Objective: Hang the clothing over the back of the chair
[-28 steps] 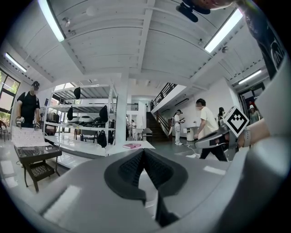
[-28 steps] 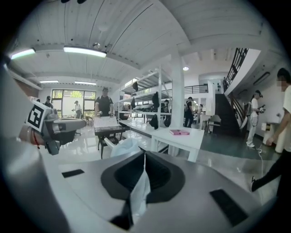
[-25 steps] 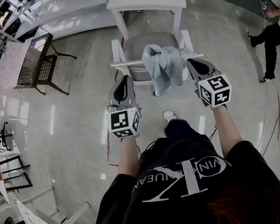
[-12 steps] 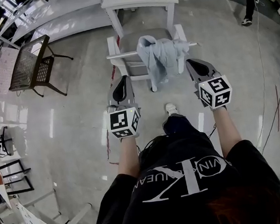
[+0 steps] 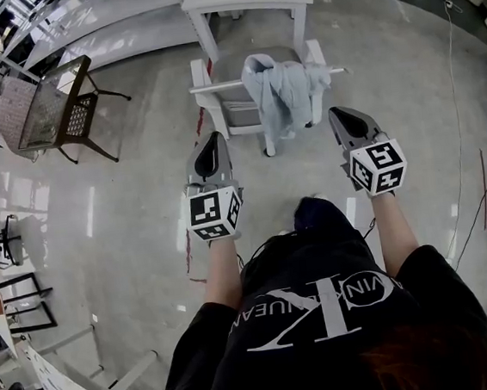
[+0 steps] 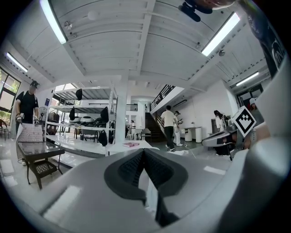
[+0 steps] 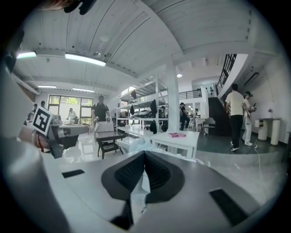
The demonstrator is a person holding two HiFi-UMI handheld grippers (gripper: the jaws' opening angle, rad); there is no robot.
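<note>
Over the chair back (image 5: 215,86), pale blue clothing (image 5: 281,95) is hanging; you are holding the left claw (image 5: 214,141) and right claw (image 5: 340,116) pressed together, empty, short of it.

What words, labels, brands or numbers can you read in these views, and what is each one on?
"VINK" and "UEAN": white letter fragments on the person's black shirt, beside a large monogram; the rest is not legible.
Cube markers: black-and-white square patterns, no words.
Pink book: cover too small to read.
No other readable text.
</note>
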